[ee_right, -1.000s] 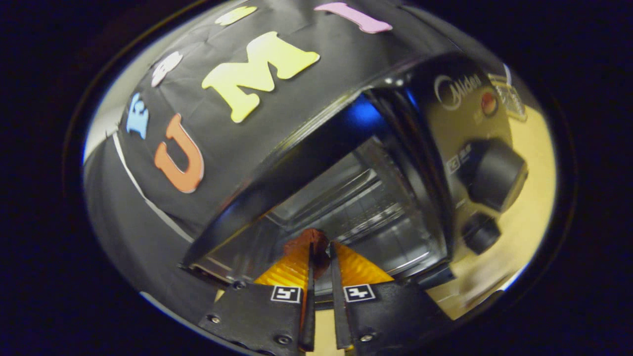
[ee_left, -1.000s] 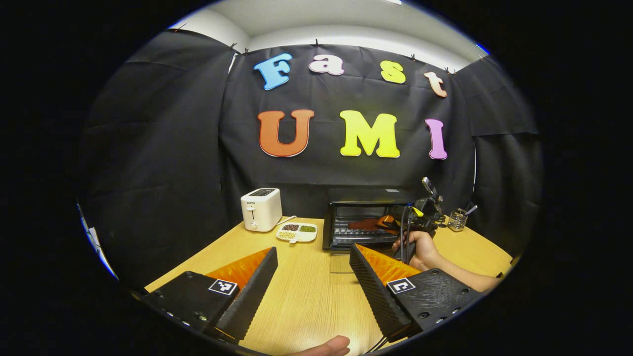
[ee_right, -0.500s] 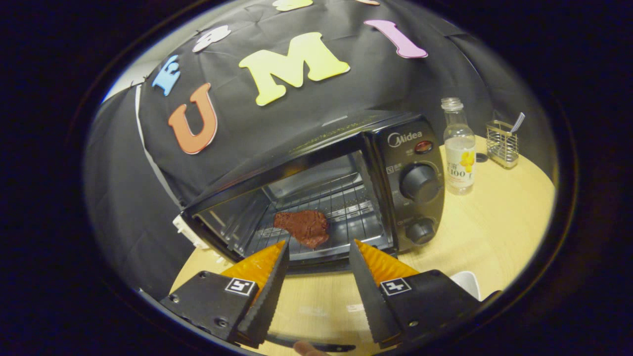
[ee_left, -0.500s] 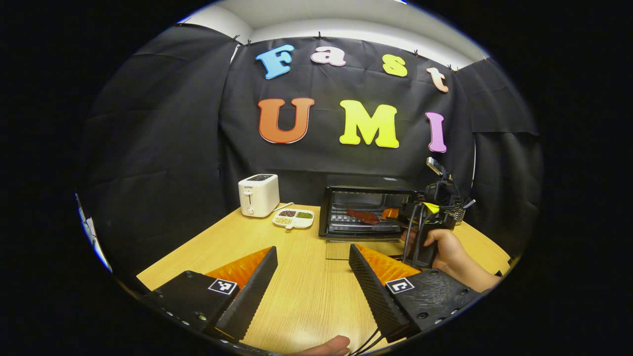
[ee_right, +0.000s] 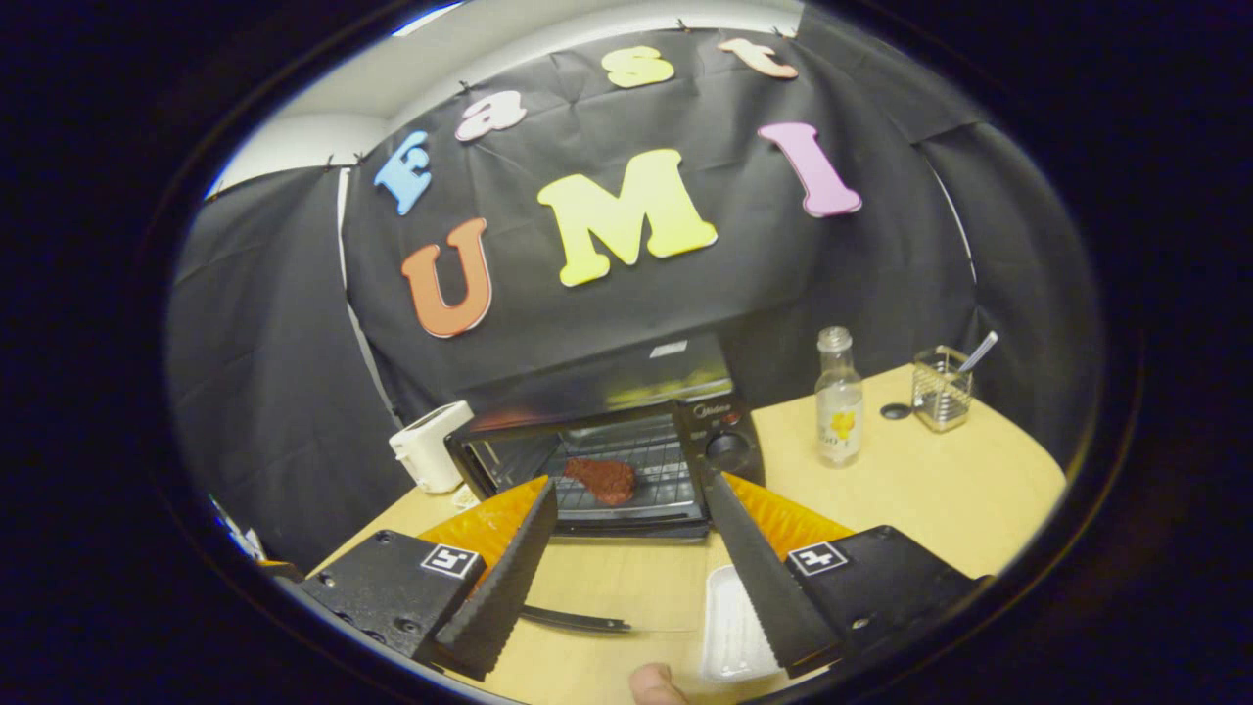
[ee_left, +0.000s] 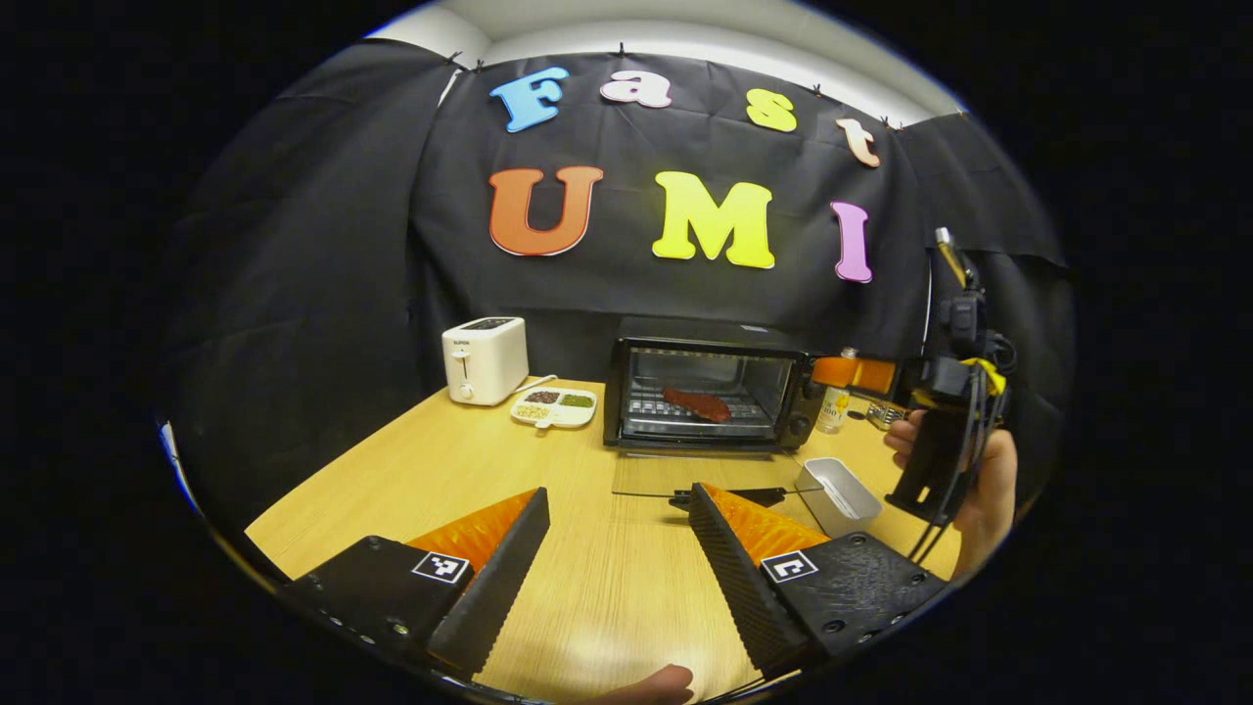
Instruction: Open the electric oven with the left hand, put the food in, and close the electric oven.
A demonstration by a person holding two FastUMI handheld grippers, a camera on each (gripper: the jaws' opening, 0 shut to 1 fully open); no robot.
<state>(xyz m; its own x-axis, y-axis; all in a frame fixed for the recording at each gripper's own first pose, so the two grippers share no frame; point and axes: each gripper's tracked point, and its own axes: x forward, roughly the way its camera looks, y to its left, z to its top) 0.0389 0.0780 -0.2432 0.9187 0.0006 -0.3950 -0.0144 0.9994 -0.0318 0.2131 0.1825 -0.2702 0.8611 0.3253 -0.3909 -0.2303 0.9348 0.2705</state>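
In the left gripper view, a white two-slot toaster (ee_left: 485, 359) stands at the far left of the light wooden table (ee_left: 392, 480), against the black cloth wall, and just to its right lies a white divided dish (ee_left: 553, 406) holding small heaps of dark, green and pale grains. Nearer the camera, the left gripper (ee_left: 619, 509) hangs over bare tabletop with its two fingers spread wide and nothing between them. Right of the dish sits the black electric oven (ee_left: 707, 395), its glass door (ee_left: 685, 476) swung fully down and lying flat toward the viewer with the dark handle at its front edge. The food, a flat reddish-brown slab of meat (ee_left: 697, 403), rests on the wire rack inside the oven cavity, touching neither gripper. To the right of the open door stands an empty white rectangular tray (ee_left: 837, 494), and behind it, beside the oven's control panel, a clear bottle (ee_left: 834, 408). At the far right, a hand (ee_left: 979, 480) grips the handle of the right gripper (ee_left: 852, 373), raised off the table near the oven's upper right corner. In the right gripper view this gripper (ee_right: 631, 504) has its fingers parted wide and empty, aimed at the open oven, with a wire-mesh holder (ee_right: 940, 390) at the table's far right edge.
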